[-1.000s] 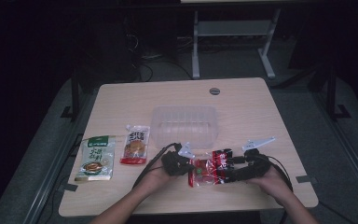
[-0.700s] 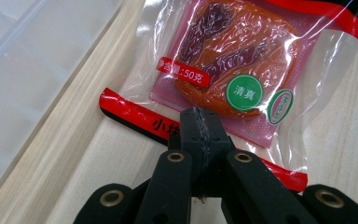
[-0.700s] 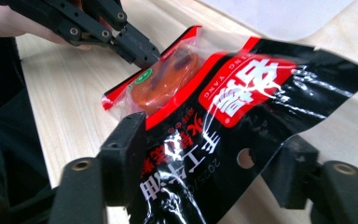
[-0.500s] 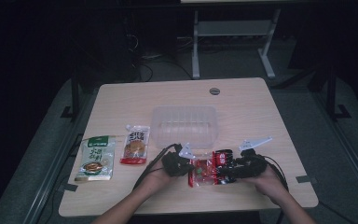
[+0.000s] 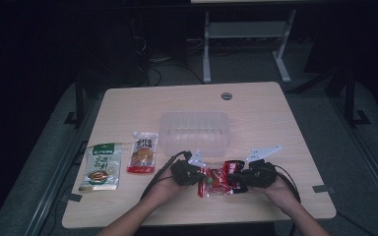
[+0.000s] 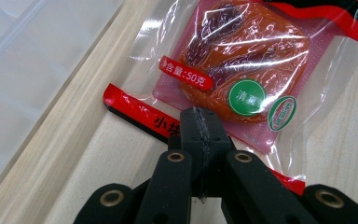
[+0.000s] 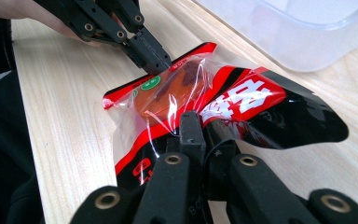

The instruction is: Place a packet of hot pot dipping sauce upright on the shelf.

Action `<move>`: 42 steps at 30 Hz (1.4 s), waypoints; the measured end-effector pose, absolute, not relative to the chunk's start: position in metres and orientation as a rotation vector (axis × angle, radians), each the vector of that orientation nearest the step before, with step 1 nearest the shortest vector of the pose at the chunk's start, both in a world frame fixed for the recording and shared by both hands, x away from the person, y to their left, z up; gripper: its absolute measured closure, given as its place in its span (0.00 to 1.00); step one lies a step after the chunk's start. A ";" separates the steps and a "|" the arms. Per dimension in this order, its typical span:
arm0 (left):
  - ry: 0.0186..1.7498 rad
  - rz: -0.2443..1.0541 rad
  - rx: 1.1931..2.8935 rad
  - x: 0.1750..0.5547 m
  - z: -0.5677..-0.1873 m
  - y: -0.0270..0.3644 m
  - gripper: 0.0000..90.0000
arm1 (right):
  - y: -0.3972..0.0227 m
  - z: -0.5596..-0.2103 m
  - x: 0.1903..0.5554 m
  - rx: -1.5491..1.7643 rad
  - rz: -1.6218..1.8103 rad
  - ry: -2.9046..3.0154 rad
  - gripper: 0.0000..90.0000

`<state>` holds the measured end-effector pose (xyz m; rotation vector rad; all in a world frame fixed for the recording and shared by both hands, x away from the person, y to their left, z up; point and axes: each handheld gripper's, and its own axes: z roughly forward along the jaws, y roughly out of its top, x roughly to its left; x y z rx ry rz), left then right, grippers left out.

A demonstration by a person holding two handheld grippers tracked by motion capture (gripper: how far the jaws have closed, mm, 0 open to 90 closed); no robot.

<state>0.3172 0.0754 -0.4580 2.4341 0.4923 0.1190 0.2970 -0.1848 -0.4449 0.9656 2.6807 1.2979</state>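
Snack packet (image 5: 217,180) lies near the worktop's (image 5: 128,105) front edge, just in front of the clear plastic tub (image 5: 195,132), and you now have it pinched from both ends. Your right hand-held gripper (image 7: 192,122) has just been closing and its jaws now clamp the packet's red-and-black end; a second ago they stood wide around that end. Your left hand-held gripper (image 6: 200,123) is shut tight on the opposite sealed edge, as before. With both ends held, I'd judge you're set to lift the packet or pull it open.
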 end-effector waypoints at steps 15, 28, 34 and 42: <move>0.488 0.052 2.414 0.320 -0.459 0.078 1.00 | -0.191 -0.436 0.297 0.881 1.512 2.681 1.00; 0.397 -0.005 2.410 0.307 -0.461 0.064 1.00 | -0.186 -0.422 0.292 0.792 1.696 2.660 1.00; 0.372 0.001 2.410 0.301 -0.459 0.060 1.00 | -0.181 -0.417 0.288 0.746 1.713 2.666 1.00; 0.423 -0.009 2.372 0.305 -0.444 0.084 1.00 | -0.185 -0.413 0.287 0.767 1.704 2.640 1.00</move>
